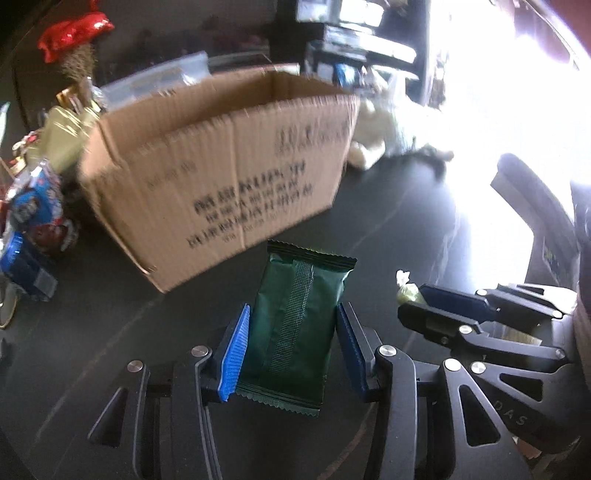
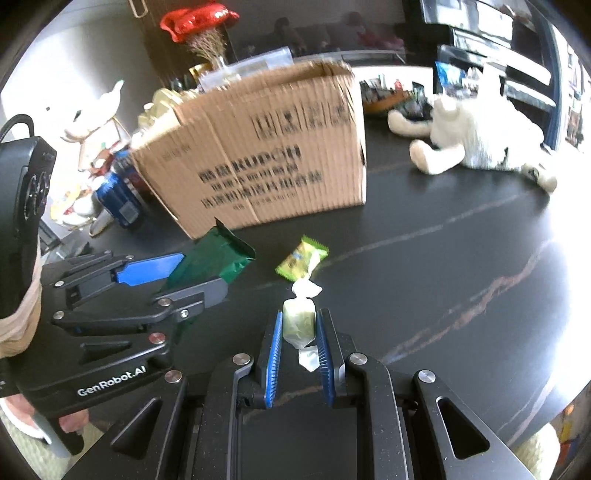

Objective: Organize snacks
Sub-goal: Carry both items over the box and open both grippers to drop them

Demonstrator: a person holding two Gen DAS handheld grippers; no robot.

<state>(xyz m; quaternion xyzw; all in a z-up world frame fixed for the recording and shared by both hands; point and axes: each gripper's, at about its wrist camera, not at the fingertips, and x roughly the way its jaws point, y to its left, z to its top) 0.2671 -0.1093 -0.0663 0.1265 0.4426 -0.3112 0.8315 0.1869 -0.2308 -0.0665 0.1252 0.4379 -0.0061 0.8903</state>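
My left gripper (image 1: 293, 314) is shut on a dark green snack packet (image 1: 299, 325) and holds it above the black table, in front of an open cardboard box (image 1: 221, 173). In the right wrist view the left gripper (image 2: 192, 273) and its green packet (image 2: 214, 262) are at the left. My right gripper (image 2: 298, 317) is shut on a pale green twist-wrapped candy (image 2: 298, 323). It also shows in the left wrist view (image 1: 410, 299), holding the candy (image 1: 406, 291). A yellow-green snack pack (image 2: 301, 258) lies on the table just ahead of it, near the box (image 2: 266, 155).
Blue snack packs and cans (image 1: 33, 221) lie left of the box, also seen in the right wrist view (image 2: 118, 199). A white plush toy (image 2: 476, 136) lies at the right on the black table (image 2: 443, 277). A red ornament (image 2: 195, 18) and bags stand behind the box.
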